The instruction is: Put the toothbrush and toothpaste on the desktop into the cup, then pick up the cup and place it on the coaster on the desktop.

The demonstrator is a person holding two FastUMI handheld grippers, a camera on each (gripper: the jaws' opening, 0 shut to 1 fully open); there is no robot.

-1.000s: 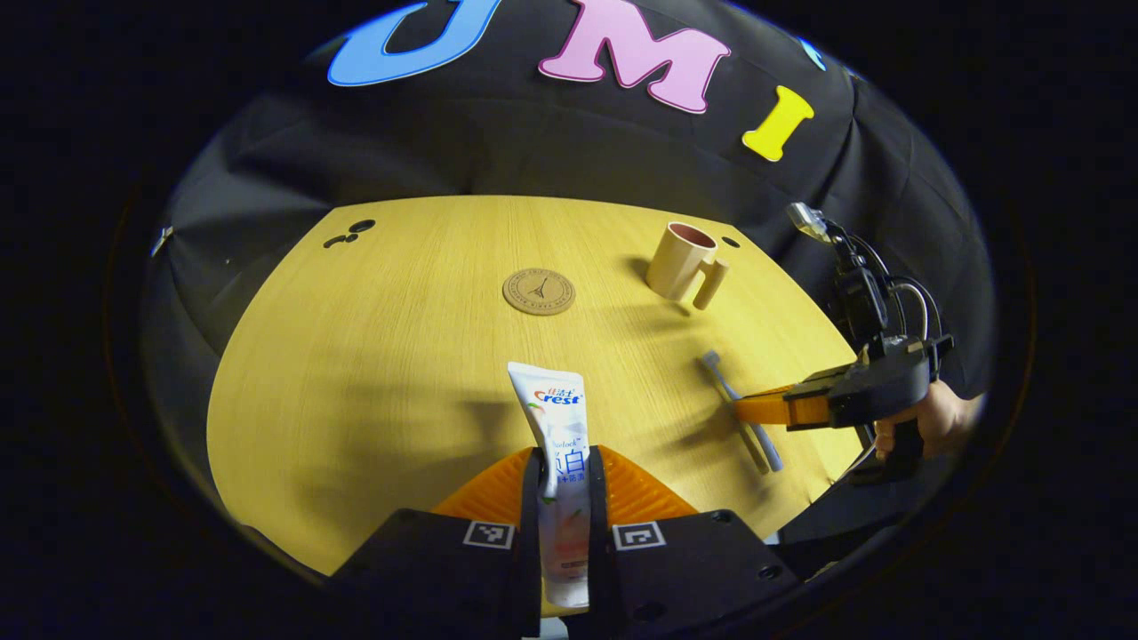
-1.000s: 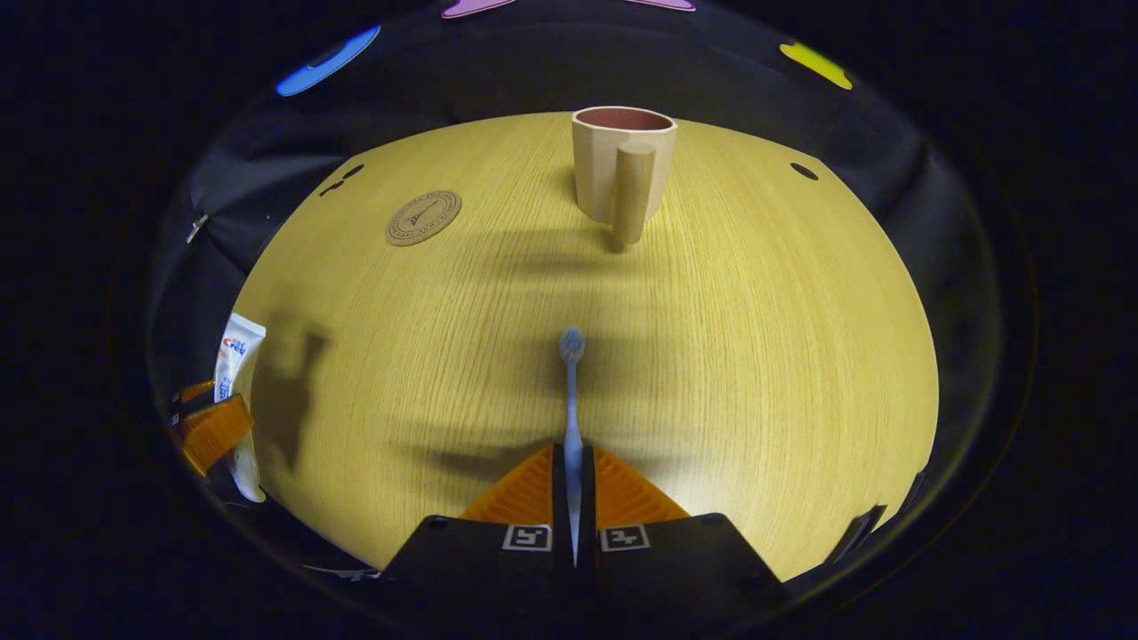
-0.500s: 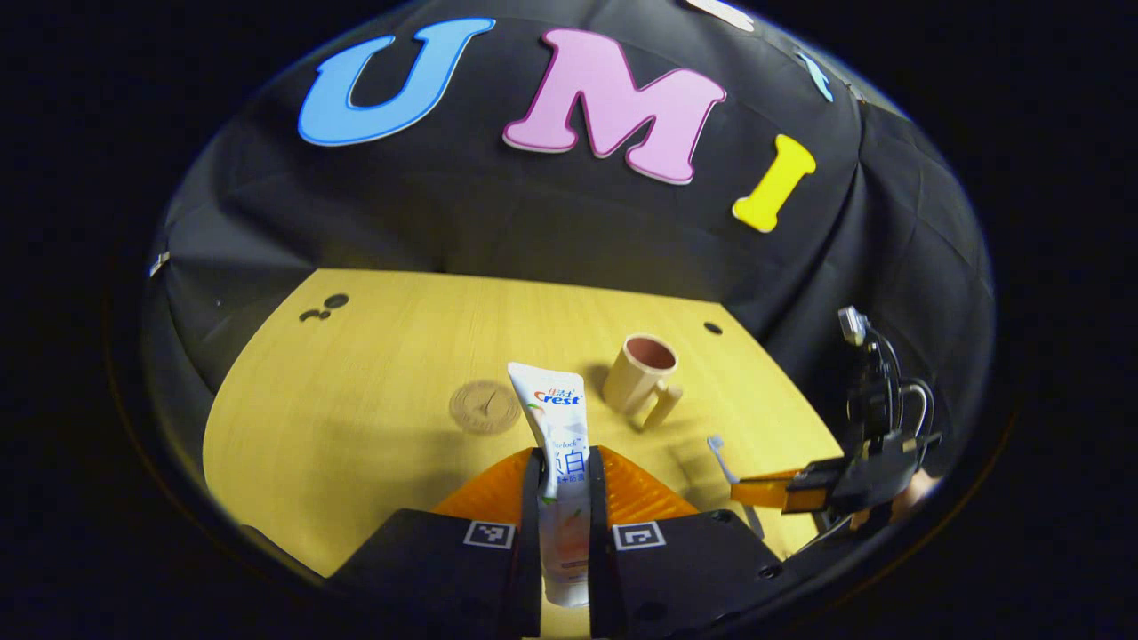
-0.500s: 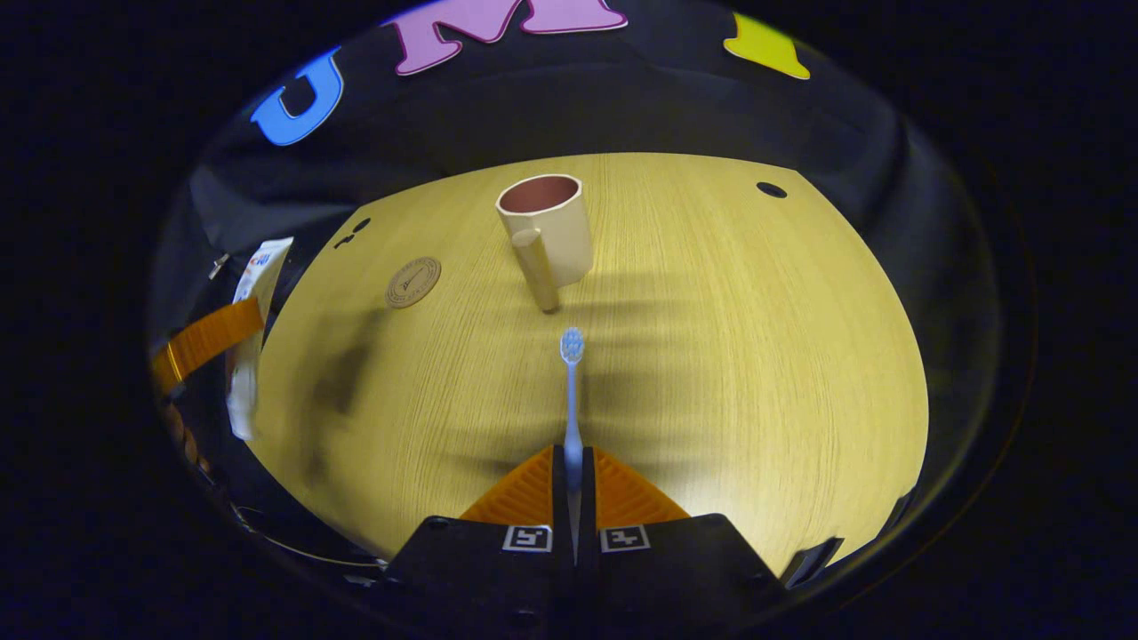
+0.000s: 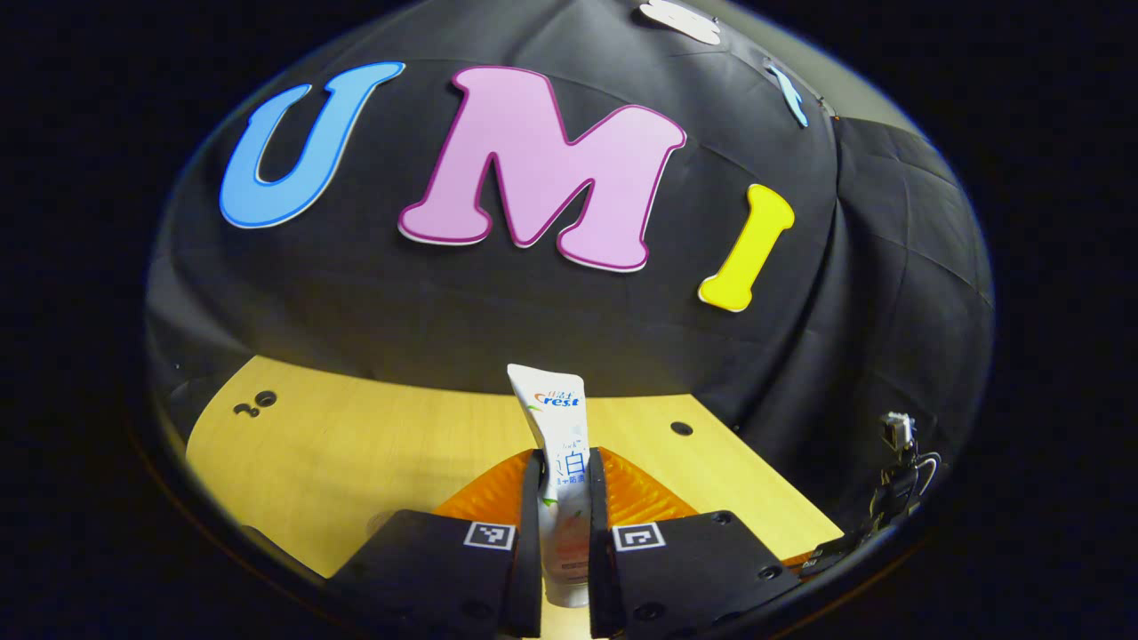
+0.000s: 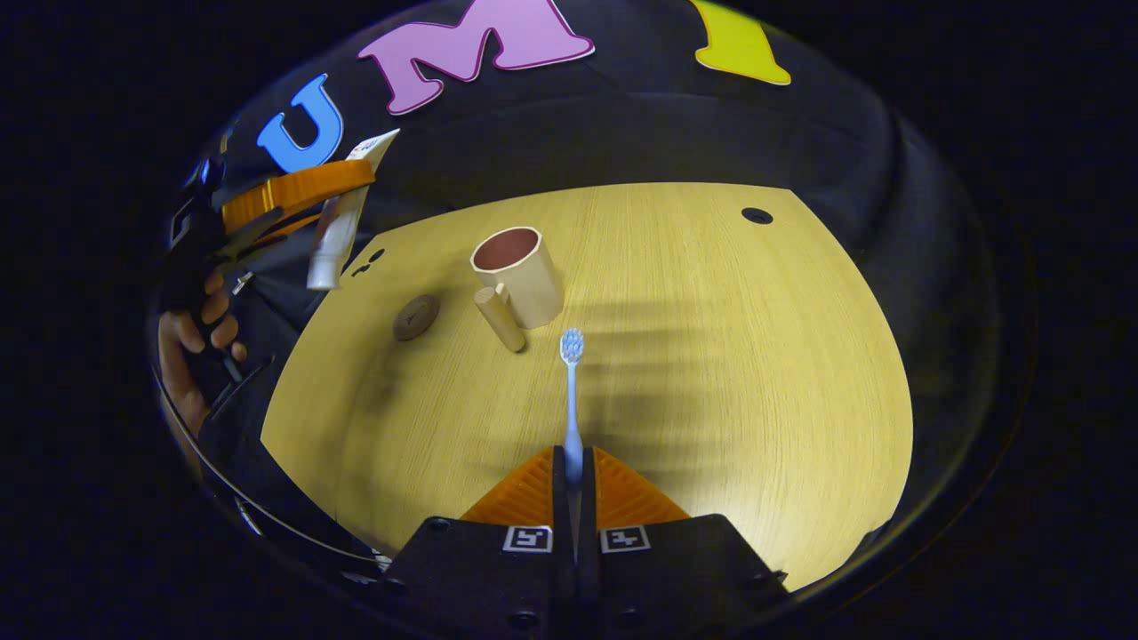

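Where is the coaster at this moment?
In the right gripper view the coaster lies flat on the wooden desktop, left of the cup and apart from it, below the toothpaste tube held in the air.

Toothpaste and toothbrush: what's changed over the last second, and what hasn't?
Both grippers have lifted. The left gripper has carried the toothpaste up off the desk and tilted toward the wall; the right gripper has raised the toothbrush, its head now nearer the cup. Nothing was taken or let go: both grips hold. The cup and coaster stayed put, the cup still empty.
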